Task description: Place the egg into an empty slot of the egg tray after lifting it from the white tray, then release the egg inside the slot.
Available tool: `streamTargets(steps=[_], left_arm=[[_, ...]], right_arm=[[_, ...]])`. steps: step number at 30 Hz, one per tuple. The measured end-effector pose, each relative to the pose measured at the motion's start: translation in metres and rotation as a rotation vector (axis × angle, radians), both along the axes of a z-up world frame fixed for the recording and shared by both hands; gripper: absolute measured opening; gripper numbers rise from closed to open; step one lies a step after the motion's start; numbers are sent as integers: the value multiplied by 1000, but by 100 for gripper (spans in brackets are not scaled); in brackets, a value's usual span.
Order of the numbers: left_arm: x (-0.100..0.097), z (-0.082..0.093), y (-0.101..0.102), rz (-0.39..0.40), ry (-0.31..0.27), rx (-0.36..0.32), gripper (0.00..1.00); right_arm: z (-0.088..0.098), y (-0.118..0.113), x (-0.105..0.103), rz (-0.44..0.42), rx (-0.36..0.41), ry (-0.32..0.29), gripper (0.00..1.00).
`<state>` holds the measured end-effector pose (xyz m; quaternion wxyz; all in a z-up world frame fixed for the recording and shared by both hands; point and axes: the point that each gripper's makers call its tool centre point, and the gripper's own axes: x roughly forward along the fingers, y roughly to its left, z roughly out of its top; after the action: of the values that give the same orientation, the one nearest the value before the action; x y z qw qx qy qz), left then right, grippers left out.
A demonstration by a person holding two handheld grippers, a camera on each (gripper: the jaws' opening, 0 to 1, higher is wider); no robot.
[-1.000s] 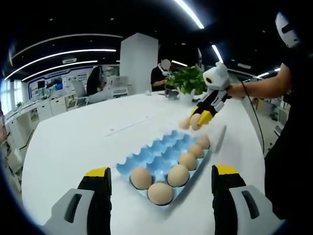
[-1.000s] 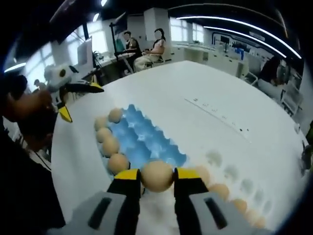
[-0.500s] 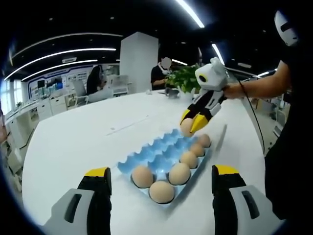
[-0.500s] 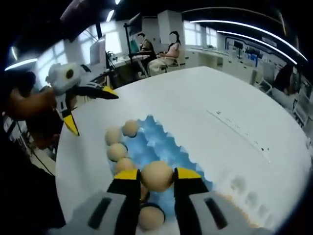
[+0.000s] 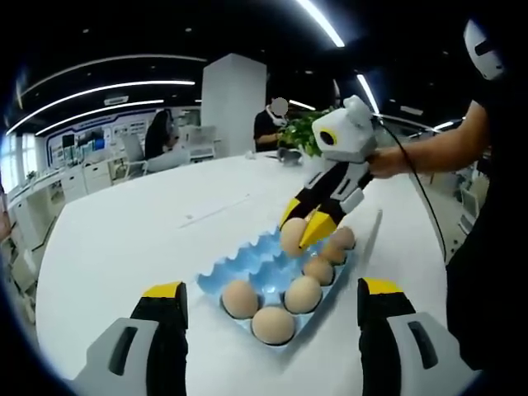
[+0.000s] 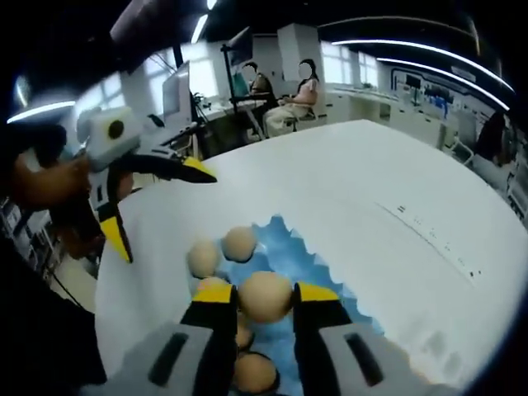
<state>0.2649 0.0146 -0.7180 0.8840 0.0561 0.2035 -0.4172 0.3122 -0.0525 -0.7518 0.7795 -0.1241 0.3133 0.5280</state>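
- The right tongs [image 6: 266,307] are closed on an egg [image 6: 265,295], pinched between the two yellow-tipped jaws.
- In the left gripper view the right tongs [image 5: 299,233] come in from the right, slanting down, with the egg [image 5: 292,235] just above the blue egg tray [image 5: 239,260].
- The held egg hangs over the tray's far half, near the row of filled slots; whether it touches the tray cannot be told.
- Five eggs [image 5: 302,293] sit in the slots along the tray's right and near edges; the slots on the left side lie bare.
- The left tongs [image 5: 272,326] are open, jaws spread wide apart and gripping nothing, low over the white surface [image 5: 124,239] just short of the tray.
- In the right gripper view the left tongs [image 6: 157,206] appear at the left, jaws parted, in a person's hand [image 6: 45,183].
- A potted green plant [image 5: 318,132] stands at the surface's far end.
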Motion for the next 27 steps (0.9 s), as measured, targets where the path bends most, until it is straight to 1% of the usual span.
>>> streamTargets(steps=[4, 9, 12, 13, 16, 20, 27], left_arm=[[0, 0, 0, -1, 1, -1, 85], [0, 0, 2, 1, 2, -1, 85], [0, -1, 4, 1, 3, -2, 85], [0, -2, 4, 0, 4, -3, 85], [0, -3, 4, 0, 4, -4, 85], [1, -2, 4, -3, 2, -10, 85], [1, -4, 7, -4, 5, -13, 84]], right_arm=[[-3, 10, -1, 6, 10, 9, 25], [-11, 21, 1, 8, 3, 18, 25], [-12, 27, 1, 22, -3, 0, 25], [-14, 31, 1, 36, -16, -16, 25], [-18, 36, 0, 59, -38, -32, 25], [-24, 38, 4, 68, -59, -42, 25], [-31, 37, 5, 67, -69, -23, 26]])
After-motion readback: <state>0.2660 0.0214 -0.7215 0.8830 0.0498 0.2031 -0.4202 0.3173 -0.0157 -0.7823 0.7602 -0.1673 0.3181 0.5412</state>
